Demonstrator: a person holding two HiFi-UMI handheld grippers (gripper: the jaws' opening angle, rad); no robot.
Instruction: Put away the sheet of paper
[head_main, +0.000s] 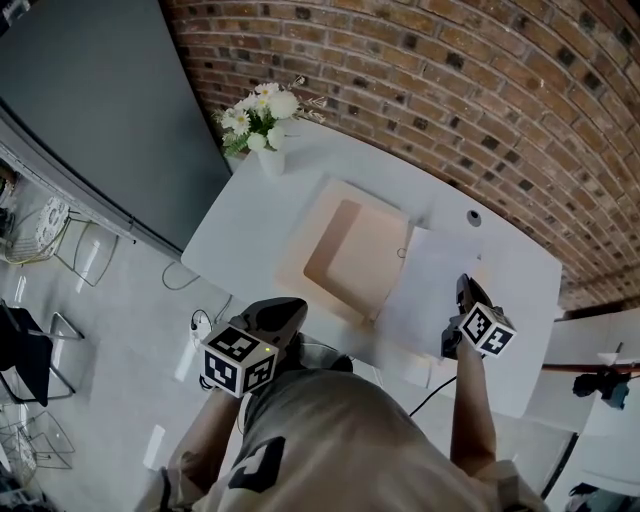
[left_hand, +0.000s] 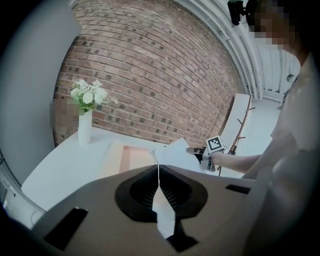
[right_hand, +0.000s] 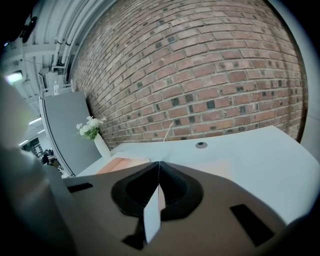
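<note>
Brick wall (head_main: 450, 80) backs my white desk (head_main: 250, 205). Flowers (head_main: 260, 115) stand at its far-left corner. My left gripper (left_hand: 159, 172) is closed on nothing. Beside the beige tray (head_main: 355, 255), a plain white sheet of paper (head_main: 430, 285) overlaps its right rim, pinched by my right gripper (head_main: 464, 290).

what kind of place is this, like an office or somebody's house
Most likely an office or studio space rather than a home, though that is a guess. The signs are the exposed brick wall, the white table with a round cable port set into it, and the large grey panel alongside.
</note>
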